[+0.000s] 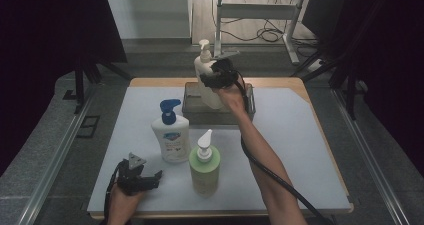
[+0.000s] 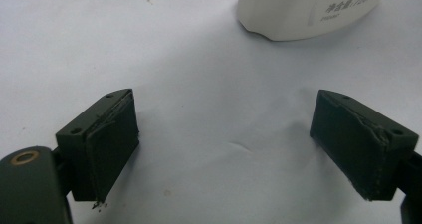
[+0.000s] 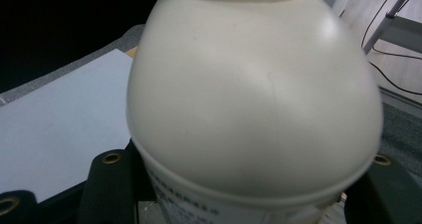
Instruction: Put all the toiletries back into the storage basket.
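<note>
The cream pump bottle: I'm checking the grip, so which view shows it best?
The right gripper view: the cream pump bottle sits between the right gripper's jaws. The high view shows it whole over the tray. The left gripper view looks elsewhere.

The white bottle [image 2: 308, 7] at the far edge of the left gripper view carries a line of small grey print on its label: Chinese characters followed by what looks like "720", with a smaller line under it too blurred to read. The blue-pump bottle [image 1: 170, 140] near the bench's middle bears a blue emblem, illegible. On the cream bottle [image 3: 249, 109], faint print at the label's edge cannot be read.
</note>
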A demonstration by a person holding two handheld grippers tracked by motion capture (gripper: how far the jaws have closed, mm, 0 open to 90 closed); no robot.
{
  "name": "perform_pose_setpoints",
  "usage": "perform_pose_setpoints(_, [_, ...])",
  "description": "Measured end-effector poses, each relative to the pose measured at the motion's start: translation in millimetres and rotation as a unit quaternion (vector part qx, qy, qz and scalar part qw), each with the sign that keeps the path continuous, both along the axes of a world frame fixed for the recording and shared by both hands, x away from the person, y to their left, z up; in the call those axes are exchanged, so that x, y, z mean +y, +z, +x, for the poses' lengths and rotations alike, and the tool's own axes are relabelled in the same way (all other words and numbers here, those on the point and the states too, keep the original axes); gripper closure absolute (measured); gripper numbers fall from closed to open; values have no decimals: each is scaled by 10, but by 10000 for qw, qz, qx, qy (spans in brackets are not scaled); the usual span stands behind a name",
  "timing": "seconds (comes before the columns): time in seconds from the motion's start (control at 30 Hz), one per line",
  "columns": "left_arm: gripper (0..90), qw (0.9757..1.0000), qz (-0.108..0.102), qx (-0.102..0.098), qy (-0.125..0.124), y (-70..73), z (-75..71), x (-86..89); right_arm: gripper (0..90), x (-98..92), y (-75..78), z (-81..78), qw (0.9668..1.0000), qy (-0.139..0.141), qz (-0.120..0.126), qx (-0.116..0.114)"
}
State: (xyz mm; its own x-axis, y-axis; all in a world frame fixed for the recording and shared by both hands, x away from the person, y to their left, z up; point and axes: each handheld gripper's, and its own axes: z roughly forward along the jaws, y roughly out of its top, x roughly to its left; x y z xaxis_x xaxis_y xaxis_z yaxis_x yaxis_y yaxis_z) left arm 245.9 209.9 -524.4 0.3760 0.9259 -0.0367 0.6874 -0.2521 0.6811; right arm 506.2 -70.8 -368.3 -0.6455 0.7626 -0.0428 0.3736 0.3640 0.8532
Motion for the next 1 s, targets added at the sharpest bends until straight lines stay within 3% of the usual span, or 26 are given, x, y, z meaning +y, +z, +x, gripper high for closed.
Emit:
perform_pose_setpoints(0.47, [113,10000,7,4,0,1,0,-1,396,212,-89,50,9999,132,8,-99])
perform_pose_setpoints(1.0, [113,10000,11,-1,0,1,-1,-1,395,379,-346,-49,9996,247,-9,108])
